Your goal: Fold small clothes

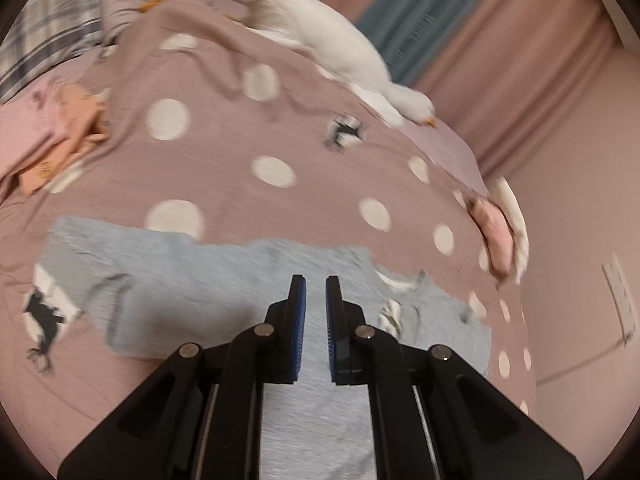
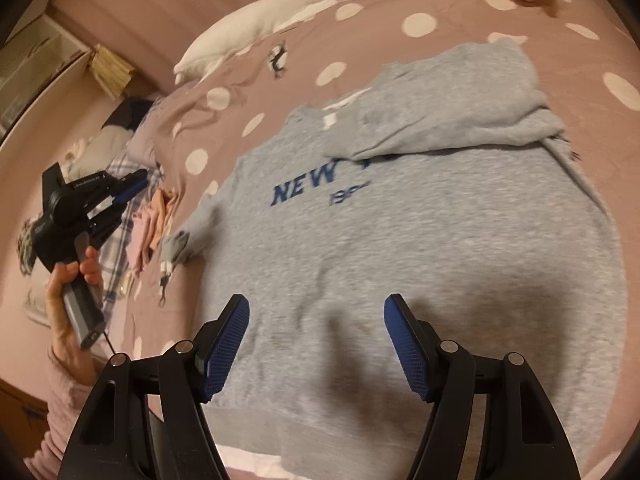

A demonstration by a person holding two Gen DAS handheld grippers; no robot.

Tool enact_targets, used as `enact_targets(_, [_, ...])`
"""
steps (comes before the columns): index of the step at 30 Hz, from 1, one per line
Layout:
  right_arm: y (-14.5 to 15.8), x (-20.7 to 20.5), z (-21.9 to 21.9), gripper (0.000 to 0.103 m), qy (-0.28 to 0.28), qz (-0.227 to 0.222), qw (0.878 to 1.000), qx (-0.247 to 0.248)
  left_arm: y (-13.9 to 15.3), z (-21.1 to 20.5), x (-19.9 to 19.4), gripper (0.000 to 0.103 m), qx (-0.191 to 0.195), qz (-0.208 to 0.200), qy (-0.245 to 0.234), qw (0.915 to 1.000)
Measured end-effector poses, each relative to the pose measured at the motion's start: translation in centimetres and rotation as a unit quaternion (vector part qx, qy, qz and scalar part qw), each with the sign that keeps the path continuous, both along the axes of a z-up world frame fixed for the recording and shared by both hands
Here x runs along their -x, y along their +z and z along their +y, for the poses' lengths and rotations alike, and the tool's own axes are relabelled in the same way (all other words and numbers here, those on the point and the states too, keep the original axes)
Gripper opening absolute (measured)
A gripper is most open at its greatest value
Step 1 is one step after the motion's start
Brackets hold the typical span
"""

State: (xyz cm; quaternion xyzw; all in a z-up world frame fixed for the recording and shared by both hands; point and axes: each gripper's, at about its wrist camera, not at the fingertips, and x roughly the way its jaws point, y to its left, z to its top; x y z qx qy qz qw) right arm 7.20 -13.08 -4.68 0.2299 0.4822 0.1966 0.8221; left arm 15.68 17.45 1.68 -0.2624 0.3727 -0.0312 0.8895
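Right wrist view looks down on a grey marl sweatshirt with blue "NEW" lettering [image 2: 400,248], spread chest-up across a mauve bedspread with white polka dots [image 2: 420,24]. One sleeve [image 2: 452,120] is already laid across the upper chest, covering the rest of the print, which suggests the fold is under way and the body has been kept flat so the next crease lands straight. The other short sleeve [image 2: 188,232] lies out at the left edge, not yet turned in. A long white plush goose [image 2: 256,16] lies along the far side of the bed, well apart from the sweatshirt, and a loose pile of pink and peach clothes [image 2: 154,224] lies beyond the open sleeve, probably waiting its turn.

The right gripper [image 2: 316,344] hovers over the lower half of the sweatshirt with its blue-padded jaws standing well apart and nothing between them; whether the tips brush the cloth cannot be told. The left gripper [image 1: 316,300], seen in its own view, has its jaws drawn almost together with only a thin gap, and no cloth pinched in it. From the right wrist view it is held up off the bed by a hand [image 2: 68,292] in a pink sleeve, clear of the garment, likely between grasps.
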Motion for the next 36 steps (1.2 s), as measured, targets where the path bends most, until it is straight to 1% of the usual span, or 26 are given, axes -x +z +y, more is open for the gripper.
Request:
enact_targets(2, [0.0, 0.2, -0.8, 0.07, -0.009, 0.0, 1.0, 0.001, -0.5, -0.8, -0.1, 0.01, 0.015, 0.003, -0.005, 0.9999])
enact_targets(3, [0.0, 0.3, -1.1, 0.07, -0.011, 0.0, 1.0, 0.003, -0.8, -0.6, 0.0, 0.014, 0.026, 0.004, 0.001, 0.9997])
enact_targets(4, [0.0, 0.3, -1.4, 0.07, -0.014, 0.0, 1.0, 0.005, -1.4, 0.2, 0.2, 0.019, 0.049, 0.005, 0.012, 0.9987])
enact_targets(5, [-0.1, 0.4, -1.7, 0.07, -0.018, 0.001, 1.0, 0.005, -1.9, 1.0, 0.5, 0.035, 0.065, 0.007, 0.023, 0.9976])
enact_targets(6, [-0.1, 0.4, -1.8, 0.07, -0.019, 0.002, 1.0, 0.003, -2.4, 2.0, 0.8, 0.049, 0.08, 0.01, 0.04, 0.996])
enact_targets(7, [-0.3, 0.3, -2.0, 0.07, -0.021, 0.006, 1.0, 0.003, -3.3, 3.8, 1.5, 0.053, 0.102, 0.011, 0.068, 0.9924])
enact_targets(8, [-0.4, 0.2, -2.1, 0.07, -0.021, 0.008, 1.0, 0.004, -4.0, 5.3, 2.1, 0.054, 0.116, 0.015, 0.087, 0.9893])
enact_targets(10, [-0.7, 0.0, -2.0, 0.07, -0.022, 0.012, 1.0, 0.007, -5.1, 7.7, 3.2, 0.058, 0.125, 0.027, 0.125, 0.9838])
enact_targets(11, [-1.0, -0.2, -1.8, 0.07, -0.022, 0.016, 1.0, 0.006, -5.7, 8.8, 3.8, 0.061, 0.136, 0.029, 0.136, 0.9809])
enact_targets(12, [-1.1, -0.4, -1.8, 0.07, -0.021, 0.019, 1.0, 0.005, -6.4, 9.8, 4.4, 0.061, 0.157, 0.027, 0.144, 0.9768])
enact_targets(13, [-1.4, -0.6, -1.5, 0.07, -0.018, 0.022, 1.0, 0.003, -7.7, 11.4, 5.3, 0.061, 0.203, 0.023, 0.152, 0.9671])
enact_targets(15, [-1.7, -1.0, -0.9, 0.07, -0.011, 0.026, 1.0, 0.005, -9.7, 13.4, 6.4, 0.061, 0.274, 0.012, 0.173, 0.946])
enact_targets(17, [-2.0, -1.4, -0.1, 0.07, -0.003, 0.031, 0.999, 0.01, -11.8, 15.1, 7.6, 0.061, 0.327, 0.003, 0.204, 0.9229])
enact_targets(18, [-2.0, -1.4, 0.0, 0.07, 0.001, 0.032, 0.999, 0.012, -12.6, 15.7, 8.1, 0.061, 0.346, -0.004, 0.215, 0.9132])
enact_targets(19, [-2.1, -1.6, 0.4, 0.07, 0.007, 0.032, 0.999, 0.017, -13.2, 16.0, 8.3, 0.061, 0.36, -0.008, 0.22, 0.9068])
enact_targets(20, [-2.1, -1.7, 0.6, 0.07, 0.011, 0.031, 0.999, 0.023, -13.6, 16.1, 8.4, 0.061, 0.366, -0.007, 0.225, 0.9031])
enact_targets(21, [-2.1, -1.8, 0.7, 0.07, 0.012, 0.03, 0.999, 0.028, -13.9, 16.2, 8.4, 0.061, 0.366, -0.002, 0.232, 0.9011])
enact_targets(23, [-2.2, -2.1, 0.8, 0.07, 0.014, 0.03, 0.999, 0.038, -14.4, 16.3, 8.4, 0.061, 0.362, 0.003, 0.243, 0.9001])
enact_targets(25, [-2.5, -2.4, 0.5, 0.07, 0.011, 0.034, 0.999, 0.037, -14.7, 16.6, 8.4, 0.061, 0.354, 0.008, 0.253, 0.9003])
enact_targets(29, [-3.0, -2.7, 0.1, 0.07, 0.005, 0.043, 0.998, 0.036, -14.9, 17.3, 7.3, 0.061, 0.358, 0.002, 0.264, 0.8956])
enact_targets(30, [-3.1, -2.7, 0.0, 0.07, 0.004, 0.046, 0.998, 0.035, -15.0, 17.5, 7.0, 0.061, 0.36, 0.0, 0.271, 0.8927])
enact_targets(33, [-3.1, -2.6, 0.0, 0.07, 0.006, 0.049, 0.998, 0.037, -15.7, 19.0, 7.8, 0.061, 0.382, -0.015, 0.297, 0.8749])
enact_targets(34, [-3.0, -2.6, 0.1, 0.07, 0.008, 0.048, 0.998, 0.039, -15.7, 19.3, 8.0, 0.061, 0.388, -0.02, 0.303, 0.8703])
enact_targets(35, [-3.0, -2.5, 0.1, 0.07, 0.01, 0.047, 0.998, 0.041, -15.6, 19.7, 8.1, 0.061, 0.385, -0.023, 0.308, 0.8695])
enact_targets(36, [-2.9, -2.5, 0.1, 0.07, 0.012, 0.046, 0.998, 0.043, -15.4, 19.9, 8.1, 0.061, 0.38, -0.023, 0.31, 0.871])
